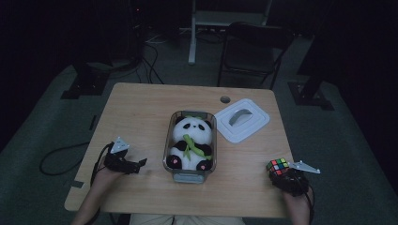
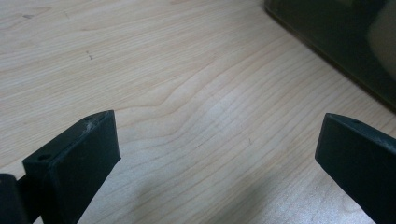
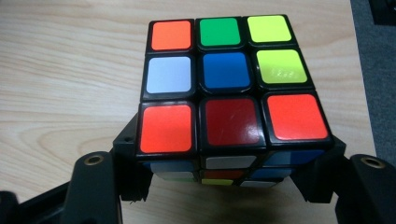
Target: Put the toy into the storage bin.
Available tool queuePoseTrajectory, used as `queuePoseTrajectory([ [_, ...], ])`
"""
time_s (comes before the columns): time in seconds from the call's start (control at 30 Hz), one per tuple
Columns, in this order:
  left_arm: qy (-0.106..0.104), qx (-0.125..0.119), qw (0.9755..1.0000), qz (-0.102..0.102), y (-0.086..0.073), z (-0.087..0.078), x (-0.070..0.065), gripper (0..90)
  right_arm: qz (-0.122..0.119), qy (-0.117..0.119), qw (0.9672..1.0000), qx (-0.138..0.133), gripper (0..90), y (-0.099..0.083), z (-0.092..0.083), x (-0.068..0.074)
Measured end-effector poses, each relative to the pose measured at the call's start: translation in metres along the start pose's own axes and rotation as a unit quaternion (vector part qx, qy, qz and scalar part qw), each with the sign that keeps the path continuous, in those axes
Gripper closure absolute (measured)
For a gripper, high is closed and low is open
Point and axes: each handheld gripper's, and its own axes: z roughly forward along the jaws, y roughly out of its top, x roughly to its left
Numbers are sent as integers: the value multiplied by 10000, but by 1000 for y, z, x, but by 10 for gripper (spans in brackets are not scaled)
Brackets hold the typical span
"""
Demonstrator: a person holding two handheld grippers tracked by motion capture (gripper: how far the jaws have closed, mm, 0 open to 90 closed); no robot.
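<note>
At the left edge of the table [image 1: 141, 101], the left gripper [image 1: 136, 165] is held low over bare wood, its jaws pointed toward the glass container [image 1: 212, 140]. In the left gripper view the two black jaws are seen spread wide with nothing between them; only wood grain lies in the gap, and a dark corner of the container is seen at upper right.

At table centre, the container is set with its long axis running away from the person. A plush panda [image 1: 190, 143] is laid inside, head toward the far end. Just beyond and to the right, a white lid [image 1: 242, 119] is laid flat on the wood, apart from the container.

At the right front corner, a colour cube [image 1: 277, 166] is found at the jaws of the right gripper [image 1: 281, 174]. In the right gripper view the cube [image 3: 231, 88] sits squarely between the two jaws, which flank its lower side faces; the pads appear to be pressed on it, though a thin gap cannot be ruled out. The cube has no long axis, so approach angle is judged unimportant.

Relation governing the next move: the container lies to the left of the cube and slightly farther away. The right gripper is the one at the cube; the left is judged nearer to the container.
</note>
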Motion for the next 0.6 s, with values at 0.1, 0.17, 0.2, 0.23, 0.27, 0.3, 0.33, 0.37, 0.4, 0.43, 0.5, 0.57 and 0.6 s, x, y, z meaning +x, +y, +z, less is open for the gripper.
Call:
queuePoseTrajectory([
  [0.1, -6, 9, 10000, -2, -1, 2, 0, 5, -128, 87, 9998, -88, 338, 7, -6, 5],
  [0.17, -2, 40, 10000, 20, -1, 3, 0, 5, -201, 145, 9995, -175, 338, 13, -11, 8],
  [0.2, -1, 58, 10000, 6, -1, 4, 0, 4, -261, 219, 9992, -230, 338, 18, -14, 11],
  [0.23, 18, 84, 10000, 24, -1, 5, 0, 5, -316, 265, 9987, -301, 338, 23, -17, 14],
  [0.27, 5, 99, 9999, 30, -2, 6, 0, 4, -413, 315, 9980, -348, 337, 30, -21, 19],
  [0.3, 7, 111, 9999, 26, -2, 7, 0, 5, -528, 378, 9971, -406, 338, 36, -24, 23],
  [0.33, 14, 119, 9999, 37, -3, 7, 0, 5, -602, 432, 9961, -475, 338, 41, -27, 28],
  [0.37, -7, 149, 9999, 33, -3, 8, 0, 5, -665, 500, 9952, -514, 337, 46, -29, 32],
  [0.4, 7, 176, 9998, 41, -3, 9, 0, 4, -748, 596, 9938, -567, 338, 52, -32, 37],
  [0.43, 20, 182, 9998, 45, -4, 10, -1, 5, -822, 684, 9923, -629, 337, 58, -35, 43],
  [0.5, -2, 215, 9998, 52, -4, 10, -1, 5, -1008, 953, 9872, -787, 337, 72, -41, 56],
  [0.57, 0, 264, 9996, 55, -5, 12, 0, 5, -1160, 1176, 9821, -909, 337, 84, -45, 69],
  [0.6, -13, 275, 9996, 46, -5, 12, 0, 5, -1189, 1292, 9799, -942, 338, 88, -46, 73],
])
